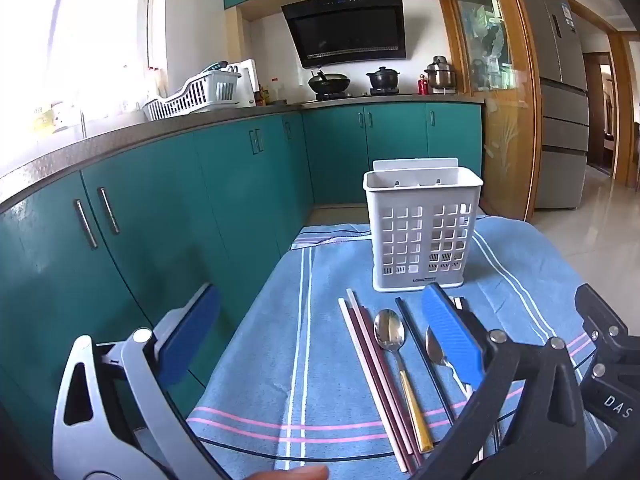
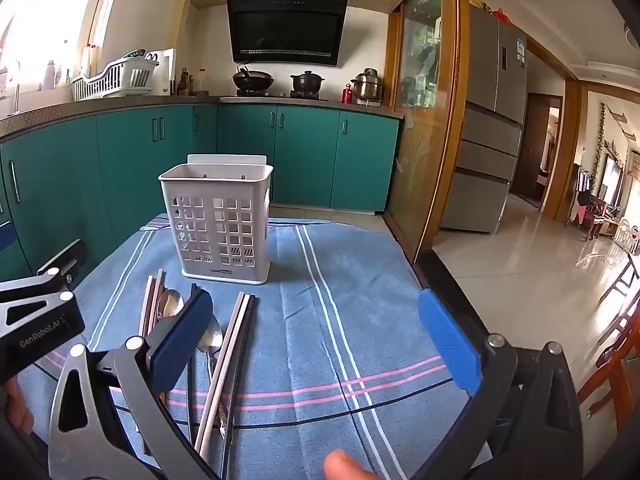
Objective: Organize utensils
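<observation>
Utensils lie loose in a row on the blue striped cloth (image 1: pixel 248 360) that covers the table, just in front of the white perforated plastic utensil caddy (image 1: pixel 422 236): a pair of pink-and-dark-red chopsticks (image 1: pixel 372 364), a steel spoon with a gold handle (image 1: pixel 394 344), a thin dark chopstick (image 1: pixel 416 336), a second all-steel spoon (image 1: pixel 436 350) and, clearest from the right wrist camera, a pair of silver metal chopsticks (image 2: pixel 230 344) beside another dark stick.

Judged from this, the sorting has not begun. The caddy stands upright near the far edge of the cloth, and through its grid holes nothing can be seen inside; every utensil in view lies on the cloth, so all the picking and dropping is left to do.

The left gripper (image 1: pixel 320 344) hangs above the near part of the cloth with its blue-padded fingers spread wide and nothing between them; the pink pair and the gold-handled spoon show in the gap beneath. The right gripper (image 2: pixel 320 336) is likewise spread and empty, over bare cloth to the right of the row.

Several things are hard to make out. The left gripper's right finger covers part of the all-steel spoon and the utensils beyond it, and the right gripper's left finger hides much of the spoons. The near ends of most utensils run under the gripper frames or out of frame, so an exact count is uncertain. The caddy's inner dividers and floor are not visible.
</observation>
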A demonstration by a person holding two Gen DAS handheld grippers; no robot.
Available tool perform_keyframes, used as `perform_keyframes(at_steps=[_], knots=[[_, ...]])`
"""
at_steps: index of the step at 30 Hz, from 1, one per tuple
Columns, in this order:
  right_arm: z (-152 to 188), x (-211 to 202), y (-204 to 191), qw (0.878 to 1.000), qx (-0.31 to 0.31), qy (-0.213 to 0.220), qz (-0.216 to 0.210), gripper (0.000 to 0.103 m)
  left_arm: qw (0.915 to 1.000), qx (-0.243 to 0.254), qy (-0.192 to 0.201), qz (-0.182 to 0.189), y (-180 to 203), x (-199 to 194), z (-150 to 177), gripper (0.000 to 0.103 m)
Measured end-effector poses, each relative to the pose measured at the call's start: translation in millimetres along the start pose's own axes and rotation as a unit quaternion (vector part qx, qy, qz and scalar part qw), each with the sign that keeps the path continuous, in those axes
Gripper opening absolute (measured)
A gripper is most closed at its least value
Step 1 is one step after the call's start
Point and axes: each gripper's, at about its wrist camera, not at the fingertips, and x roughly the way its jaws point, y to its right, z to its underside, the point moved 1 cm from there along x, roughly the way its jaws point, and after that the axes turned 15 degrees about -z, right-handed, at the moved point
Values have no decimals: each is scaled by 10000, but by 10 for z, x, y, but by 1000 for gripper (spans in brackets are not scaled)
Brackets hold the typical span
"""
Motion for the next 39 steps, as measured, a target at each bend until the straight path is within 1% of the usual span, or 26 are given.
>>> perform_keyframes(at_steps=[3, 9, 12, 17, 18, 27, 39], knots=[[1, -1, -5, 10000, -13, 13, 4, 100, 10000, -75, 1, 30, -10, 0, 0, 100], [3, -5, -10, 10000, -24, -6, -15, 100, 10000, -69, 1, 46, -2, 0, -1, 100], [1, 28, -8, 10000, -17, -16, -18, 100, 9999, -114, 2, 55, -71, -12, -10, 100], [13, 7, -13, 10000, -33, -5, -1, 100, 9999, -72, -33, 82, -58, -74, -12, 100], [14, 4, -8, 10000, -17, -6, -8, 100, 9999, -89, -54, 102, -66, -13, 34, 100], [41, 6, 29, 9999, 61, 12, -89, 100, 9999, -71, -78, 51, -63, -37, 78, 100], [63, 0, 31, 9999, 90, 25, -75, 100, 9999, -72, -100, 61, -52, 3, 108, 100]])
